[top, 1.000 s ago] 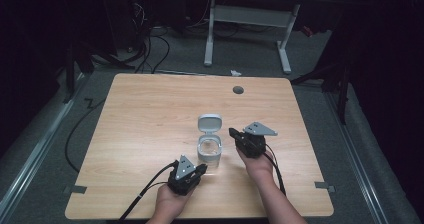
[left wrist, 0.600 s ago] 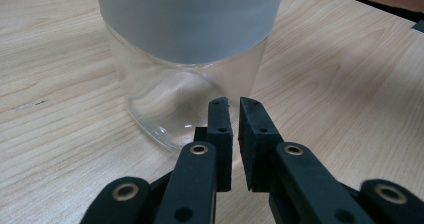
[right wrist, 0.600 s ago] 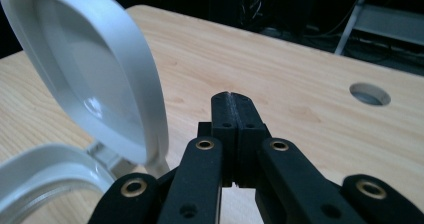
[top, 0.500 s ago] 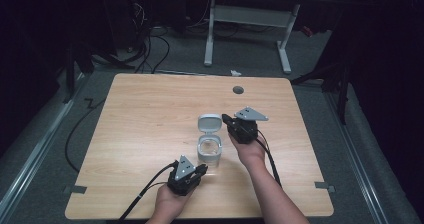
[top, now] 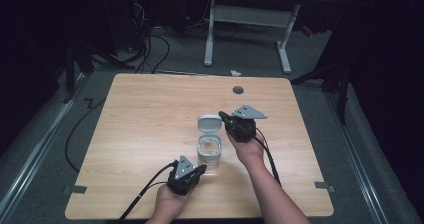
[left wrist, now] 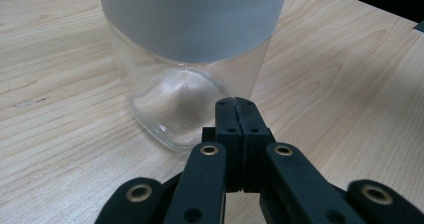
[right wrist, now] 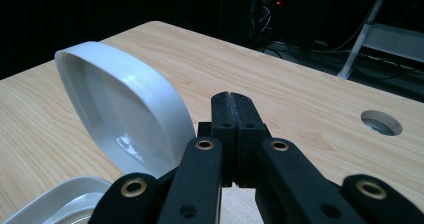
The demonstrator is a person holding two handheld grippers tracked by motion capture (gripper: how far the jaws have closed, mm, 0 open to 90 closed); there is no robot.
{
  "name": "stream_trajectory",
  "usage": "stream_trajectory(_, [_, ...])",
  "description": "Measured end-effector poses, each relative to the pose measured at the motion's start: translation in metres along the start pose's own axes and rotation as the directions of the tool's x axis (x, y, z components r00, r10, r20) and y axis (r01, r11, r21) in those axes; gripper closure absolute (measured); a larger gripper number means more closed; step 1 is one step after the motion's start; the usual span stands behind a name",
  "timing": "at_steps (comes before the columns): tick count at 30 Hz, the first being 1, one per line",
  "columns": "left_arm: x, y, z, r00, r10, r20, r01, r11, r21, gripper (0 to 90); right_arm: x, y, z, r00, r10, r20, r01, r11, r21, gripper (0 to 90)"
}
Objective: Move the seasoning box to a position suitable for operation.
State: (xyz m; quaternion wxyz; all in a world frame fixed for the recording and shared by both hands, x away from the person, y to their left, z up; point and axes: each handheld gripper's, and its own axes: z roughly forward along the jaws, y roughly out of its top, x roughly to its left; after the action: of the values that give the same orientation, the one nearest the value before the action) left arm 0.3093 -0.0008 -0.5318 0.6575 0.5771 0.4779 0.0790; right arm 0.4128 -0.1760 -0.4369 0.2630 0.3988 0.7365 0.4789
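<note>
A light wooden table (top: 150, 124) is being shown from above, set on a grey floor (top: 45, 149) in a dark room, with the white legs of a second desk (top: 250, 19) standing beyond its far edge. A round cable hole (top: 238, 90) is being seen in the tabletop near the far edge, right of centre.

Near the middle of the table, slightly toward the near side, a clear glass jar (top: 209, 151) with a grey collar is being kept upright. Its white hinged lid (top: 210, 123) is being held swung open on the far side of the jar, standing tilted above the rim; in the right claw view the hollow underside of the lid (right wrist: 125, 114) is being seen just left of the jaws, and the jar's rim (right wrist: 60, 199) is being seen at the lower left.

The right claw (top: 223, 116) is being held by the person's right hand (top: 247, 149) just right of the lid, pointing left toward it. Its jaws are being pressed fully together with nothing between them, and whether the tip is touching the lid cannot be told.

The left claw (top: 200, 169) is being held by the left hand (top: 172, 199) at the near side of the jar, pointing right and far toward the jar's base. In the left claw view the jaws are being seen closed flat against each other, empty, with the glass base (left wrist: 185, 99) just beyond the tip.

A black cable (top: 145, 189) is being trailed from the left claw toward the near edge.
</note>
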Motion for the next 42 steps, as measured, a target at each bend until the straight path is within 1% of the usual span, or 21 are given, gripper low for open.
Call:
stream_trajectory(5, [0.000,0.000,0.000,1.0000,-0.002,0.002,0.002,1.0000,0.001,90.0,0.003,0.000,-0.005,0.9999,-0.007,-0.013,0.007,1.000,-0.009,89.6])
stream_trajectory(10, [0.000,0.000,0.000,1.0000,-0.001,0.005,0.001,1.0000,-0.001,90.0,0.010,-0.002,-0.011,0.9995,-0.019,-0.026,0.019,1.000,-0.007,89.5])
stream_trajectory(12, [0.000,0.000,0.000,1.0000,-0.003,0.007,0.003,1.0000,-0.002,90.0,0.012,-0.004,-0.014,0.9993,-0.027,-0.027,0.026,1.000,-0.014,89.5])
stream_trajectory(16, [0.000,0.000,-0.001,1.0000,-0.003,0.009,0.003,1.0000,-0.003,90.0,0.016,-0.009,-0.019,0.9989,-0.023,-0.040,0.023,1.000,-0.014,89.5])
stream_trajectory(24, [0.000,0.000,-0.001,1.0000,-0.001,0.009,0.001,1.0000,-0.003,90.0,0.026,-0.020,-0.032,0.9972,-0.040,-0.063,0.039,0.999,-0.009,89.0])
stream_trajectory(25, [-0.001,0.000,-0.001,1.0000,-0.005,0.008,0.005,1.0000,-0.003,90.0,0.027,-0.021,-0.034,0.9970,-0.041,-0.066,0.040,0.999,-0.016,89.0])
stream_trajectory(26, [-0.001,0.000,-0.001,1.0000,-0.005,0.008,0.005,1.0000,-0.003,90.0,0.027,-0.021,-0.034,0.9970,-0.041,-0.066,0.040,0.999,-0.016,89.0])
stream_trajectory(27, [-0.001,0.000,-0.001,1.0000,-0.004,0.008,0.004,1.0000,-0.002,90.0,0.029,-0.025,-0.037,0.9968,-0.031,-0.074,0.030,0.999,-0.013,89.0])
stream_trajectory(30, [0.000,0.000,-0.001,1.0000,-0.002,0.010,0.002,1.0000,-0.002,90.0,0.032,-0.030,-0.042,0.9965,-0.035,-0.075,0.035,0.999,-0.007,89.0])
stream_trajectory(32, [0.000,0.000,-0.001,0.9999,-0.001,0.011,0.001,1.0000,-0.003,90.0,0.034,-0.034,-0.046,0.9960,-0.031,-0.084,0.030,1.000,-0.010,88.8])
stream_trajectory(33, [0.000,0.000,-0.001,0.9999,0.000,0.011,0.000,1.0000,-0.003,90.0,0.034,-0.035,-0.047,0.9961,-0.035,-0.081,0.034,0.999,-0.014,88.8])
stream_trajectory(37, [0.000,0.000,-0.002,0.9999,0.001,0.013,-0.001,1.0000,-0.004,90.0,0.033,-0.038,-0.053,0.9966,-0.024,-0.079,0.023,1.000,-0.020,88.6])
stream_trajectory(38, [0.000,0.000,-0.002,0.9999,0.000,0.013,0.000,1.0000,-0.004,89.9,0.032,-0.039,-0.054,0.9968,-0.027,-0.075,0.026,0.999,-0.025,88.5])
stream_trajectory(42, [0.000,0.000,-0.002,0.9999,0.000,0.017,0.000,1.0000,-0.006,89.5,0.030,-0.040,-0.055,0.9972,-0.027,-0.070,0.026,1.000,-0.017,88.1])
